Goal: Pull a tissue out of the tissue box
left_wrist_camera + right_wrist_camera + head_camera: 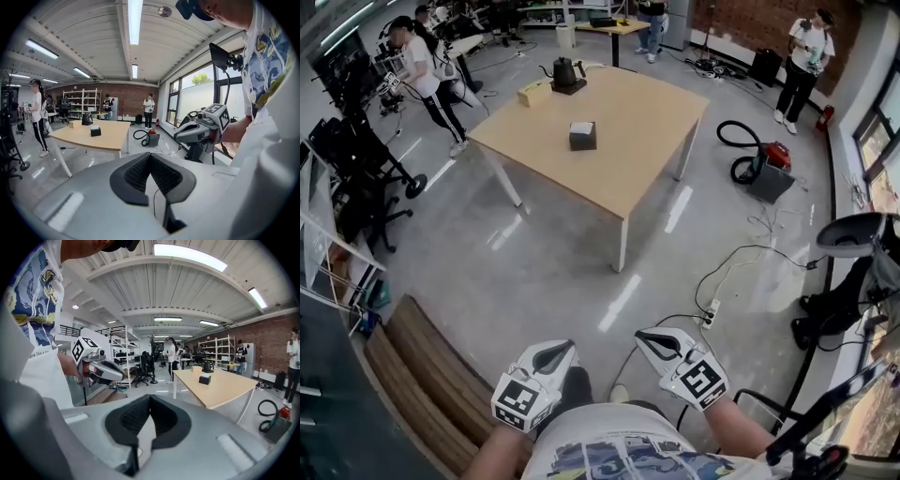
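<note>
Tissue box (582, 135) on the table (647, 141), its top too small to make out, wearer's forearms (742, 433) cut by the bottom edge, far shelves (84, 96) indistinct

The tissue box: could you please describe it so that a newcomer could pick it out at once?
Find the big light wooden table. The tissue box stands alone near its middle: a small dark cube topped with white, unlike the black kettle and tan box at the far edge.
</note>
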A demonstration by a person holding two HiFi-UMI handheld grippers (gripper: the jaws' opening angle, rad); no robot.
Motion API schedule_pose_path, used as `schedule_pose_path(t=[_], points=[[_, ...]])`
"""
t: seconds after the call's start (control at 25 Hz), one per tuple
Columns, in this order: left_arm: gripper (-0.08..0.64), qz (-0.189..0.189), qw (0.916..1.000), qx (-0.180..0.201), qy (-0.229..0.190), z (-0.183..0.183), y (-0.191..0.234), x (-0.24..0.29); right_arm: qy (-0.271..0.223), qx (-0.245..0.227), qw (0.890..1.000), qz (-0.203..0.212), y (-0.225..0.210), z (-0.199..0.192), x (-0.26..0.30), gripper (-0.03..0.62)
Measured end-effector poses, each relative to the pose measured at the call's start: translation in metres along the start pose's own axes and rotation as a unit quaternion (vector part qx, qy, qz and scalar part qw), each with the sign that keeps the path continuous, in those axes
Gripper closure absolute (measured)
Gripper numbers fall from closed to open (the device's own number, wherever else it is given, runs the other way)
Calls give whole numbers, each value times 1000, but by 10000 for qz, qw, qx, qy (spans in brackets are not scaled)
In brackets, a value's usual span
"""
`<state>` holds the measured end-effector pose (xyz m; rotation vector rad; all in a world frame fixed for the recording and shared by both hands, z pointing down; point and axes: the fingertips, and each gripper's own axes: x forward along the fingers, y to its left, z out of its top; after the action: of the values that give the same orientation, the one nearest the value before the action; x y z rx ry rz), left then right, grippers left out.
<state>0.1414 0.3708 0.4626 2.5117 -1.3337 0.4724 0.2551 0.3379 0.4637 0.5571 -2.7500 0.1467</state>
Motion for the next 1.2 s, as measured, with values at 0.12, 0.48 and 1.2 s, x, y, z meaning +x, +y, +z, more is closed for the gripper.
schedule_pose_path(t=[0.12, 0.48, 1.2], points=[[558, -91, 9999, 6, -80, 8, 27, 8, 75, -57, 10000, -18, -9, 10, 24, 589], [558, -286, 9994, -95, -192, 21, 130, 6, 170, -174, 9997, -76, -22, 62, 119, 589], [558, -422, 9990, -120, -124, 25, 271, 50, 293, -175, 9991, -251, -93, 101, 242, 589]])
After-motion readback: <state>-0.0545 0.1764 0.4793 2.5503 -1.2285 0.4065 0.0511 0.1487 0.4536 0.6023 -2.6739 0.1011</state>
